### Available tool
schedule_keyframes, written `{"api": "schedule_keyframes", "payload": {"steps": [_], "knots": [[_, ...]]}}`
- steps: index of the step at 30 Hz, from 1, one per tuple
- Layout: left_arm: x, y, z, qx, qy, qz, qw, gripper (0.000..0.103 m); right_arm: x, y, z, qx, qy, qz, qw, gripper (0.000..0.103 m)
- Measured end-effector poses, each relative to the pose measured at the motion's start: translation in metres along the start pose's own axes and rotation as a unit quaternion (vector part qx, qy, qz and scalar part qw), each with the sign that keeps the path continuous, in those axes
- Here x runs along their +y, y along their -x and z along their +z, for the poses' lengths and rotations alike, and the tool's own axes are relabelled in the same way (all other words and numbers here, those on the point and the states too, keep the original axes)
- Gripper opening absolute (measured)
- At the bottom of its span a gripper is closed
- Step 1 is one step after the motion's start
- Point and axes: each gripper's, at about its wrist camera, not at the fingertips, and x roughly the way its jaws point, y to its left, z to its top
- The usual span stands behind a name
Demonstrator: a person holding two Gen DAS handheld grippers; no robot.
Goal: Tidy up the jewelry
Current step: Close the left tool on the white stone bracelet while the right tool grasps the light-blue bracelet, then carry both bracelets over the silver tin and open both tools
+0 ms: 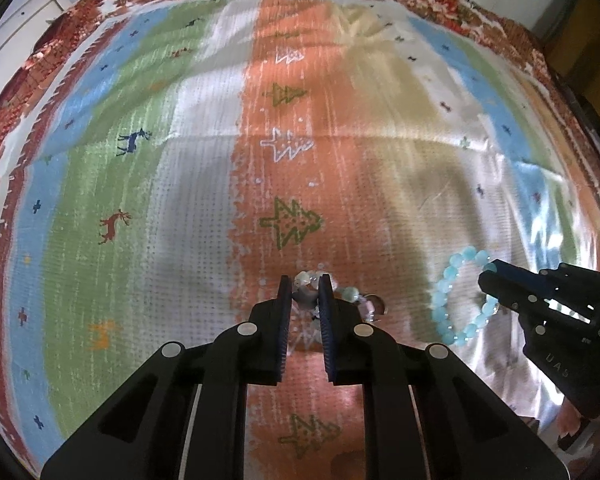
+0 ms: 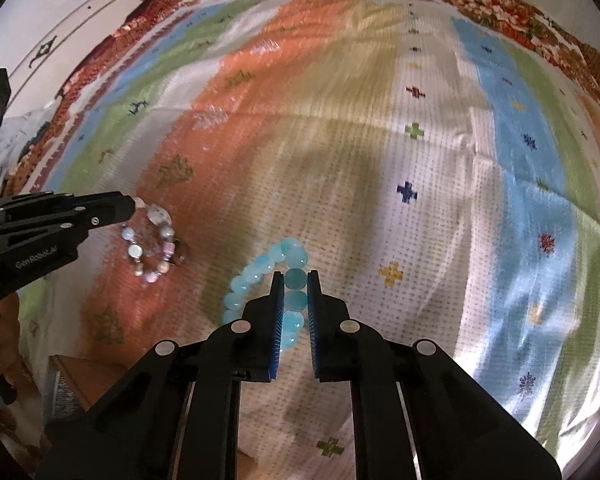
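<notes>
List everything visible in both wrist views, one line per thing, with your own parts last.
turquoise bead bracelet: one, light blue, on the cloth's pale band, one side pinched in the right gripper's jaws.
mixed bead bracelet: one, pastel pink, green and white, on the cloth's orange band, one side pinched in the left gripper's jaws.
patterned cloth: one, striped blue, green, white, orange and beige with trees, deer and crosses, red-brown border, covering the surface.
white cabinet: one, white, beyond the cloth's far left edge.
left gripper: one, black, shut on the mixed bead bracelet.
right gripper: one, black, shut on the turquoise bead bracelet.
</notes>
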Motion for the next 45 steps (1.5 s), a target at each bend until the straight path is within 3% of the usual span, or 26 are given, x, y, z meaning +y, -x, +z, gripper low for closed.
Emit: {"api": "schedule_keyframes", "payload": {"steps": [23, 39, 45], "knots": [[-0.013, 0.068, -0.018, -0.074, 0.002, -0.028, 0.9968, 0.013, 0.014, 0.059, -0.014, -0.07, -0.012, -0.006, 0.997, 0.012], [-0.037, 0.11, -0.052, -0.113, -0.008, -0.067, 0.9914, 0.013, 0.018, 0.104, -0.038, -0.125, -0.02, -0.003, 0.992, 0.012], [-0.043, 0.119, -0.065, -0.128, -0.026, -0.063, 0.9894, 0.013, 0.027, 0.114, -0.047, -0.137, -0.003, -0.009, 0.99, 0.012]]}}
